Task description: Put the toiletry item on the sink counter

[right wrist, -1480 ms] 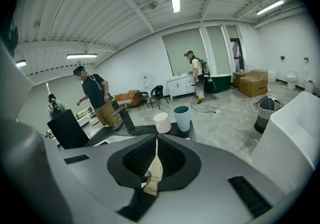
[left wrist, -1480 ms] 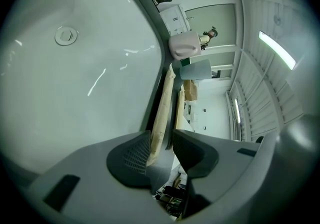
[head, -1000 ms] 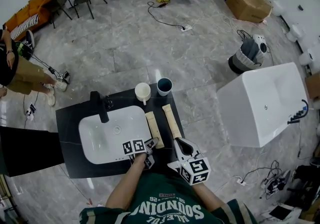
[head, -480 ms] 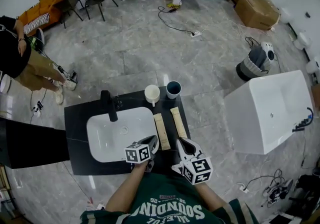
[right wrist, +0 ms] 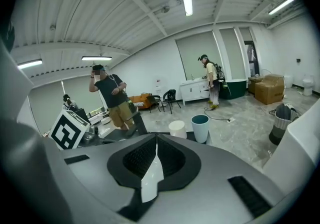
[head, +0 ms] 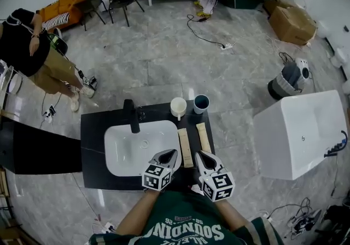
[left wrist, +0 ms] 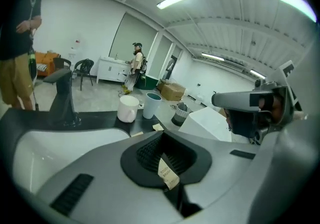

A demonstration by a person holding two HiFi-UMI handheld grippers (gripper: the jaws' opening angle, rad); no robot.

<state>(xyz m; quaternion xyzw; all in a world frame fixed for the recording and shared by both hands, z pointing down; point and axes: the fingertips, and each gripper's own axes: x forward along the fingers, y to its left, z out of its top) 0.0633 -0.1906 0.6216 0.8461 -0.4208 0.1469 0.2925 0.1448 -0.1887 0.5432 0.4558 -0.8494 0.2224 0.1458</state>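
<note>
The left gripper [head: 173,154] is closing fully on the near end of a toothbrush pack [head: 185,145]. Its own view shows the brown printed paper end pinched between the two jaws, so it grips the pack. The pack lies in the lower middle of the head view, on the black sink counter [head: 93,129], just to the right of the white basin [head: 123,151]. A second pack [head: 204,135] lies next to it, and a white mug [head: 178,107] and a teal cup [head: 201,103] stand above them. The right gripper [head: 200,155] is also closed, with a white strip [right wrist: 150,180] between its jaws. This is possibly the end of some wrapping, but I cannot say what it belongs to. The toothbrush pack seems to rest already on the counter, so I judge the step is the final placing. To do it well, the pinch on the thin paper end should stay light, so that it does not tear or fold. The pack should be laid flat, parallel to its neighbour and away from the rim of the basin and the near edge of the counter. The jaws should open only when its whole length is supported. Then the left gripper should go back straight along the pack, not sideways, so that it does not drag the pack or push the second one.
</note>
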